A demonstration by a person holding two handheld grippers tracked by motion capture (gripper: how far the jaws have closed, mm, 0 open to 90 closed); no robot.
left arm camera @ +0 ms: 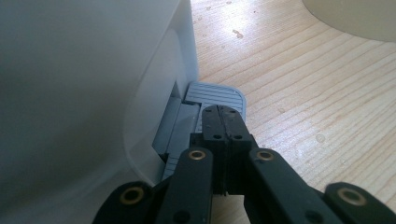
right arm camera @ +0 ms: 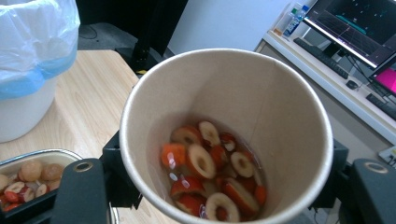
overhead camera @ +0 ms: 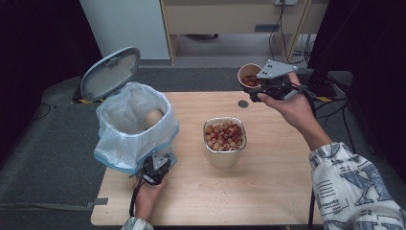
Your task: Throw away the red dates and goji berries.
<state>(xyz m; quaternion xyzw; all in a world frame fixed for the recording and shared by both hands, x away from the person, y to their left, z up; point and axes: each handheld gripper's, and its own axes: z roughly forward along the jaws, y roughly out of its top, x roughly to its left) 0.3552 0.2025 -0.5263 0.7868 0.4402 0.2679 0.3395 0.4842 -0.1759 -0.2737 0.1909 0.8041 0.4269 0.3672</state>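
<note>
R gripper [right arm camera: 224,186] grips paper cup [right arm camera: 261,102] w/ wet red sliced fruit; L gripper [left arm camera: 223,116] closed on bin pedal [left arm camera: 217,93].

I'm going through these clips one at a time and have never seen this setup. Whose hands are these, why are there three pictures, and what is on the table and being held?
There is no robot here: a person holds a two-jaw tool in each hand at a wooden table. The high view comes from a fixed camera above the person. The other two come from small cameras riding on each tool, looking along its black jaws.

On the table stand a white pedal bin lined with a plastic bag, its lid up, and a metal container of mixed dried fruit. The left tool, jaws closed, presses on the bin's grey foot pedal. The right tool grips a paper cup, raised over the far edge of the table, with sliced red dates in the bottom. A paper cup-like object lies inside the bin, hard to make out.
</note>
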